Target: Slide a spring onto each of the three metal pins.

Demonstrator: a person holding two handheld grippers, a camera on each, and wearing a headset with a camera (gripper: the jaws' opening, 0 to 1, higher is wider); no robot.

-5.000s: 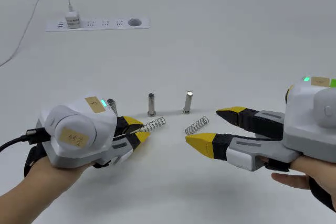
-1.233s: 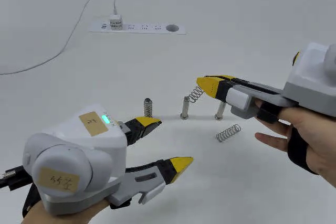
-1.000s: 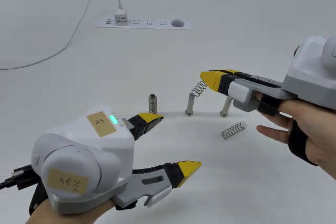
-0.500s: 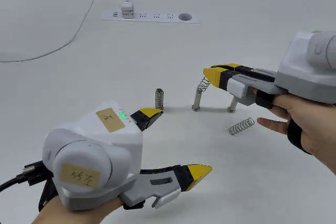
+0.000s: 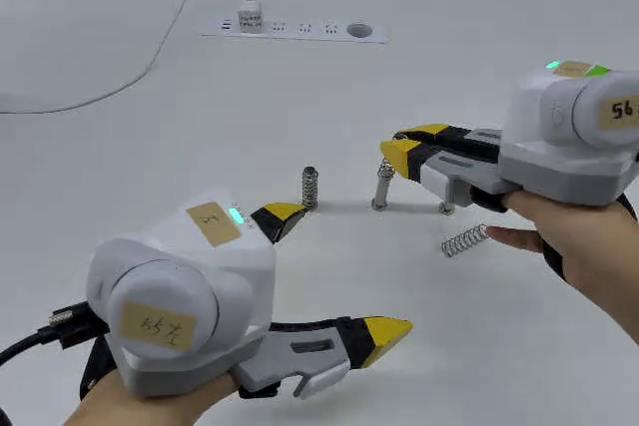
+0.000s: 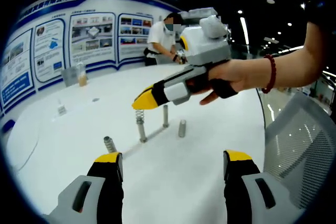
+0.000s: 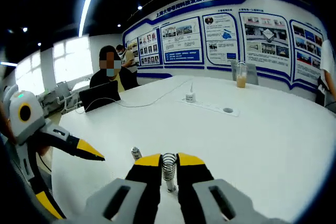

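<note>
jaws of right gripper pinching spring atop pin, label "56"

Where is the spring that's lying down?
In the head view, the loose spring lies on the table on the right, just below the right gripper and right of the middle pin.

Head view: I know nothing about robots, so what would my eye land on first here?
Most striking is the right gripper at centre right, pinching a small spring atop the middle pin. In the foreground the big left gripper hangs open, yellow tips wide apart. Left of the middle pin stands a spring-covered pin, and a loose spring lies on the white table.
</note>
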